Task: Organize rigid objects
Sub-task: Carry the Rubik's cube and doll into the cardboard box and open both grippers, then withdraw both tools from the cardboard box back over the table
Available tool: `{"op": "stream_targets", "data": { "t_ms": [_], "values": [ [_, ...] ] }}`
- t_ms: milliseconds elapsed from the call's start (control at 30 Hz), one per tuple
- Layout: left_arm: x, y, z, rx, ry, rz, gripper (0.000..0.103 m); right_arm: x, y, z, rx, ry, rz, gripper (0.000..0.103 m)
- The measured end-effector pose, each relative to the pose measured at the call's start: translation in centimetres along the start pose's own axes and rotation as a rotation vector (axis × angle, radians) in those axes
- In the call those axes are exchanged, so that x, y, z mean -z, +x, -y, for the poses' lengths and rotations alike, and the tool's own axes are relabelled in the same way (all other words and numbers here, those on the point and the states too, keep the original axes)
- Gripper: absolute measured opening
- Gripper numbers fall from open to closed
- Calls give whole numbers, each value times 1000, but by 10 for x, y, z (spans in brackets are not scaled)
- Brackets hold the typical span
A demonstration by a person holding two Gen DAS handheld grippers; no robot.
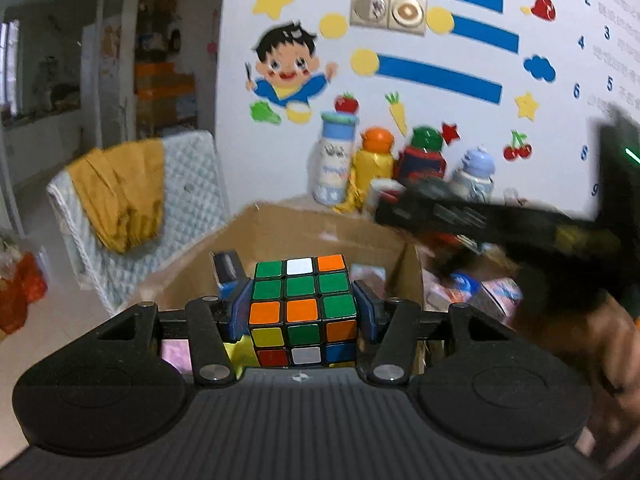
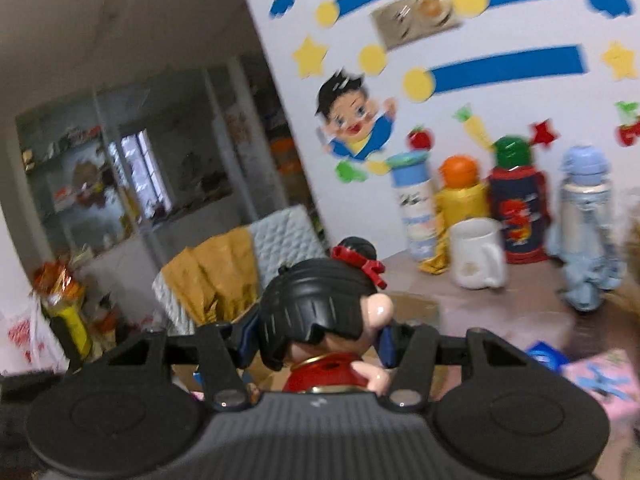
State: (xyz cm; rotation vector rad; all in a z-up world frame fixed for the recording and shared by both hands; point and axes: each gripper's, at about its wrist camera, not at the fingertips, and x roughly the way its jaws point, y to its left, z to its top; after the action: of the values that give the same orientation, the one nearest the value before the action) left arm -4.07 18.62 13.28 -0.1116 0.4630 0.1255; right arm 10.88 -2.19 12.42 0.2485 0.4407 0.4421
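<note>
The left gripper is clamping a Rubik's cube above a cardboard box; the right gripper is gripping a black-haired doll figurine by its head.

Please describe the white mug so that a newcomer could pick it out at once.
Find the white wall with the cartoon boy sticker; a row of children's bottles stands on the table below it. The white mug stands just in front of the orange-capped yellow bottle, the only plain, lidless vessel with a side handle.
</note>
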Motion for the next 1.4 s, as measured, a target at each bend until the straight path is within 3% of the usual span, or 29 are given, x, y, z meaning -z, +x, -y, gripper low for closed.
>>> {"op": "stream_targets", "data": {
  "t_ms": [267, 333, 367, 433, 533, 700, 833, 1067, 1400],
  "values": [
    [18, 21, 10, 71, 53, -72, 65, -1, 64, -9, 20, -66, -180, 55],
    [20, 24, 9, 86, 52, -84, 68, 3, 65, -9, 32, -65, -198, 55],
    [21, 26, 9, 101, 58, -89, 75, 3, 62, -8, 47, -52, -189, 55],
    [25, 28, 9, 103, 77, -86, 77, 2, 49, -5, 53, -22, -165, 69],
    [27, 28, 4, 115, 59, -85, 92, -1, 26, -1, 94, 18, -99, 71],
    [25, 20, 4, 68, 55, -61, 97, 13, -31, 4, 184, 58, 19, 78],
    [29, 5, 12, 16, 78, -45, 101, 34, -72, 6, 249, 54, 61, 80],
    [33, -1, 27, -32, 79, -63, 103, 63, -124, 12, 307, 78, 55, 82],
    [46, -6, 56, -83, 116, -91, 103, 106, -161, 25, 366, 24, -14, 83]
  ]
}}
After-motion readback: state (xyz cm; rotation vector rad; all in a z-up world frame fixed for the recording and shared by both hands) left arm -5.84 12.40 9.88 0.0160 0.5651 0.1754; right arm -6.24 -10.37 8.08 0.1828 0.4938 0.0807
